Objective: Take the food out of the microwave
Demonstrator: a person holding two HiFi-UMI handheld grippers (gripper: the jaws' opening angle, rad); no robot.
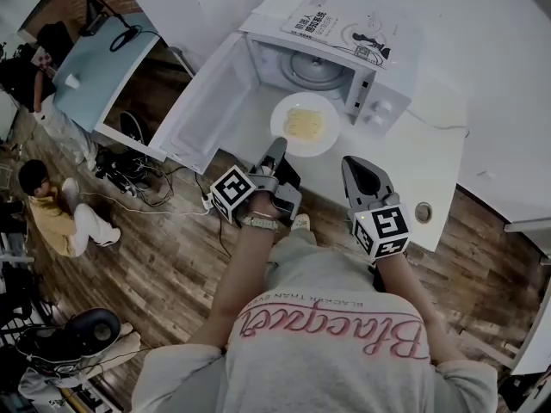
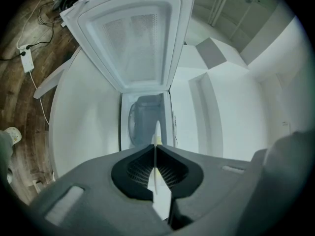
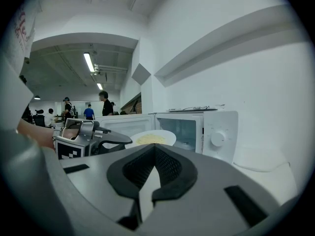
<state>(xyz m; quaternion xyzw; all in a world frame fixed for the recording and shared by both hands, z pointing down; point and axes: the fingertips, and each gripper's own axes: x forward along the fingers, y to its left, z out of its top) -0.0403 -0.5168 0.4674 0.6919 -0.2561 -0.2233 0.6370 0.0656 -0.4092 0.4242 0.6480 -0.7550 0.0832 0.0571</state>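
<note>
Saw the plate (image 2: 156, 132) only edge-on in the left gripper view, a thin pale line pinched between the jaws, with the food (image 1: 303, 124) on it out of sight there. Lost its near rim under the left gripper (image 1: 277, 147) in the head view. Could not read the print on the booklet (image 1: 331, 22) atop the microwave (image 1: 379, 93). Found the microwave's cavity partly covered by the plate in the right gripper view. Could make out nothing of the far-off people (image 3: 104, 104), too small.
</note>
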